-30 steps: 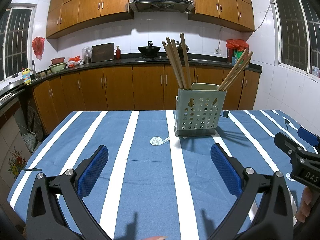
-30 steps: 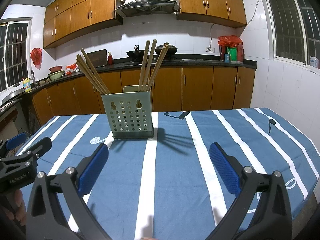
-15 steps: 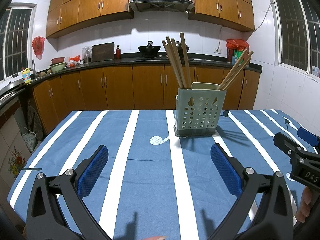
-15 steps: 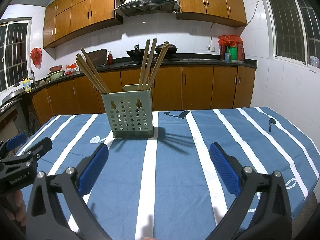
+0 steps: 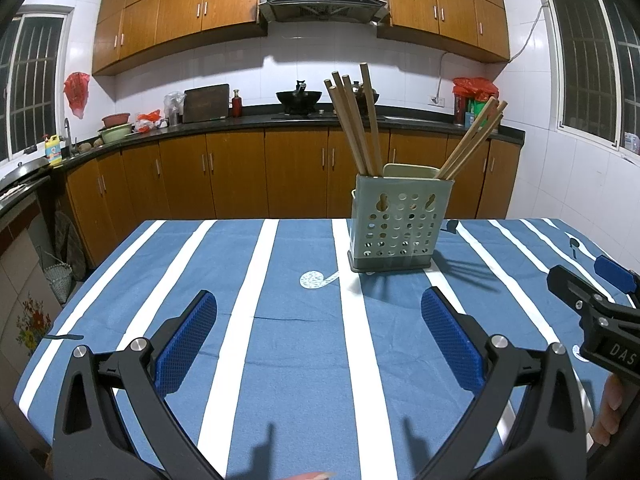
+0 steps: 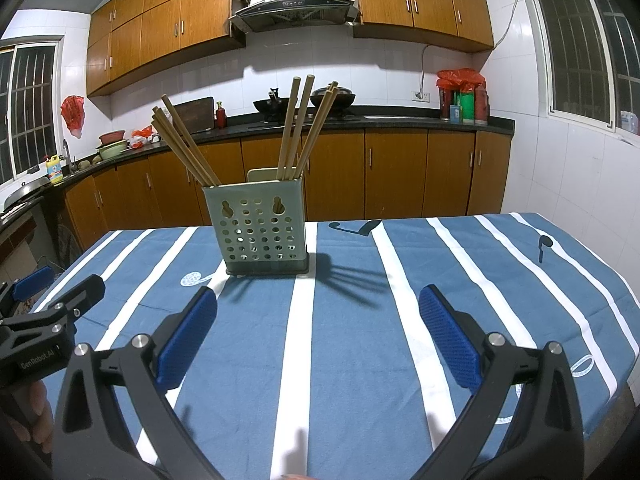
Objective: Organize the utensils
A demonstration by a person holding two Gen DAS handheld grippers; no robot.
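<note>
Right, we see both sets of jaws spread wide, nothing between them: left gripper (image 5: 318, 320) and right gripper (image 6: 318, 318) hover over the striped tablecloth (image 5: 280, 340). At our one o'clock from the left, eleven from the right, stands the perforated holder (image 5: 398, 226), chopsticks (image 5: 354, 120) fanned out of both compartments.

A pale green perforated utensil holder (image 5: 400, 224) stands upright on the blue, white-striped counter (image 5: 296, 344). Wooden chopsticks sit inside in two bunches: one bunch (image 5: 354, 120) leans toward the holder's left side, the other bunch (image 5: 472, 140) fans out to the right, their tips rising well above the rim.
</note>
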